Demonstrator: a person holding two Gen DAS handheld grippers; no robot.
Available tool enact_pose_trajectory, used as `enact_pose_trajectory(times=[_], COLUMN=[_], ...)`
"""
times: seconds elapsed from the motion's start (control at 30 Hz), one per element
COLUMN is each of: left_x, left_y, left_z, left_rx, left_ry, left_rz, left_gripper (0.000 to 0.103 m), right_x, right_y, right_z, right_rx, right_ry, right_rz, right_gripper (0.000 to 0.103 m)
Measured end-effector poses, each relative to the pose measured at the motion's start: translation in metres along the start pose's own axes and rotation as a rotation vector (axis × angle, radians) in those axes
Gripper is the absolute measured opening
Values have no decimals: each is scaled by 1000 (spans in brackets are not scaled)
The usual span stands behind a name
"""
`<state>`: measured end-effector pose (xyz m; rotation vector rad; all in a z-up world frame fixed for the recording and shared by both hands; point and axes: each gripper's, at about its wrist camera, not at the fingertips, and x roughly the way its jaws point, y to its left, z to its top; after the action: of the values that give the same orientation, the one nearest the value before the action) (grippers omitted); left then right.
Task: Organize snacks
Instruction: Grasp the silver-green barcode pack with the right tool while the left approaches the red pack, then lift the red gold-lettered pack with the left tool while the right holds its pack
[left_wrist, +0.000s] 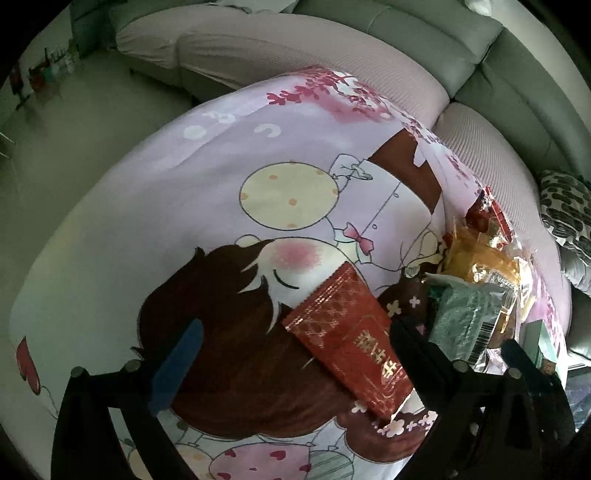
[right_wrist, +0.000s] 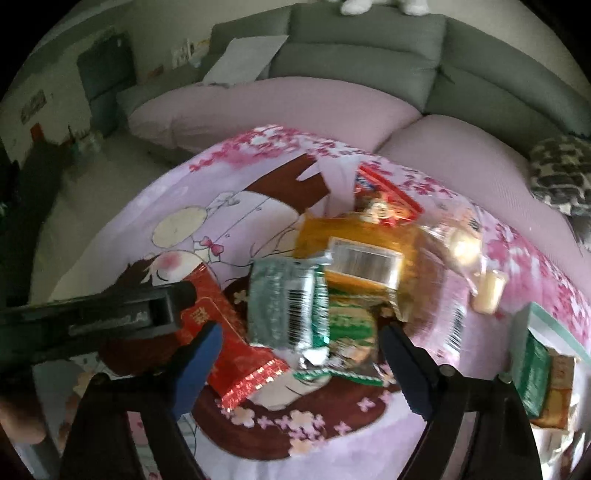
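Snack packets lie on a pink cartoon-print cloth. A red packet with gold print lies flat between the wide-apart fingers of my left gripper, which is open; its right finger is close to the packet's edge and its blue-padded left finger stands well clear. My right gripper is open just above a silver-green packet and a green packet under it, and the pads touch neither. The left gripper's black finger reaches over the red packet from the left.
An orange packet, a red bag and a clear bag of biscuits lie farther back. A green and yellow box stands at the right edge. Pink cushions, a grey sofa and a patterned pillow lie behind; floor on the left.
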<state>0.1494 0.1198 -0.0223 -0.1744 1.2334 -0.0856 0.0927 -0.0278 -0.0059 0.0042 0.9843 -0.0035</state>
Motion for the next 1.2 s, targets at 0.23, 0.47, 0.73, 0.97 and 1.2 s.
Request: enact_pose_trajectory(times=[0.23,0.47,0.73,0.97,1.2], left_x=[1,2,5,14,33], left_y=[11,9,-8,-32,-60], left_z=[2,2,-2,-9,-14], left_rx=[-28,-25,16,81,147], left_ry=[4,4,21,46,52], left_rz=[6,-9,-19,-46,74], left_gripper=[101,101,101,101,101], right_x=[22,30,8,-26,-46], right_y=[15,18,-7,-32,-58], right_z=[6,13,-1,-23,-50], right_rx=[-44,-44,65,162,256], right_ry=[12,37,33,2,2], right_rz=[-61,-103,-69,-74,-84], right_gripper=[78,59,55,54,54])
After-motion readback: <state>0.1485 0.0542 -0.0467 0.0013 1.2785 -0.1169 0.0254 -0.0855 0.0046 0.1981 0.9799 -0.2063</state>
